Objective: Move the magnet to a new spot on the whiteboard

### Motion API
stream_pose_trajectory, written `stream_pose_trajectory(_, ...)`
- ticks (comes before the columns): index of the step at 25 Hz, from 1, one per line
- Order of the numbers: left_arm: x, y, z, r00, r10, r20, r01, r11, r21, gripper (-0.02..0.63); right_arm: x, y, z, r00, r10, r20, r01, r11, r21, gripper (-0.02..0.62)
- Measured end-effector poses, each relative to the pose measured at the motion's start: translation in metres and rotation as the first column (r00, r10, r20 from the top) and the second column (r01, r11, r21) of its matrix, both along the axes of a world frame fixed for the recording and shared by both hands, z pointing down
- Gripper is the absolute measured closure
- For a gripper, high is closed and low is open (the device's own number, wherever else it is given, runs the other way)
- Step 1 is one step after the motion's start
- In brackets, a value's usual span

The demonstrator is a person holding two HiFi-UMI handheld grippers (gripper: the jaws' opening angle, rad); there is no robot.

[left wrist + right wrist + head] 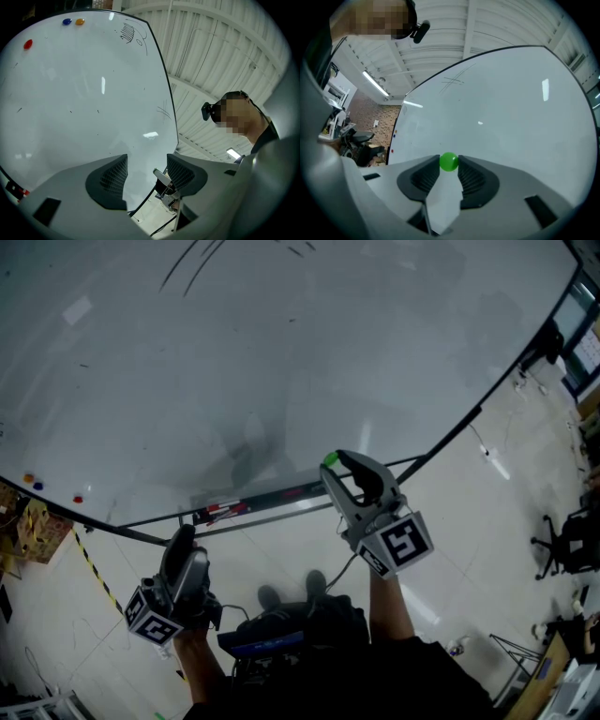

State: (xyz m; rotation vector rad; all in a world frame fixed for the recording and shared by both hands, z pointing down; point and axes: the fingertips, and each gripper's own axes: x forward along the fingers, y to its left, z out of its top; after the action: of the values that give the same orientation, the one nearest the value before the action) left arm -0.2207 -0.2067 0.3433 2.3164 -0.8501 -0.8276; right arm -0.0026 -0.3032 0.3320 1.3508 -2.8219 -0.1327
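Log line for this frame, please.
right gripper: shut on round green magnet | left gripper: open, empty | magnet: near lower edge of white whiteboard

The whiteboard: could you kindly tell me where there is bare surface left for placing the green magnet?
The whiteboard's broad middle is bare, between the pen scribbles near one edge and the marker tray. Crowded: the corner at the head view's far left, with the red magnet, blue magnet and orange magnet. The right claw holds the green magnet.
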Motion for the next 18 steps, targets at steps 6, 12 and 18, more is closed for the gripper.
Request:
stream_pose_trajectory(6, -0.005, 0.002, 0.001, 1.000, -0.021, 0.009, 0.021, 1.000, -0.005, 0.354, -0.005, -0.029, 0.004, 0.997, 0.065, -0.049, -0.065, 0.998, -0.006, 0.448)
stream_pose_trajectory(12, -0.009, 0.002, 0.000, 0.999, -0.037, 0.006, 0.037, 0.999, -0.010, 0.354, -0.009, -0.054, 0.006, 0.985, 0.137, -0.107, -0.136, 0.991, 0.010, 0.448)
stream_pose_trajectory(18, -0.010, -0.001, 0.000, 0.999, -0.044, 0.012, 0.044, 0.999, -0.017, 0.354, -0.009, -0.069, 0.005, 0.976, 0.179, -0.126, -0.176, 0.984, 0.037, 0.448)
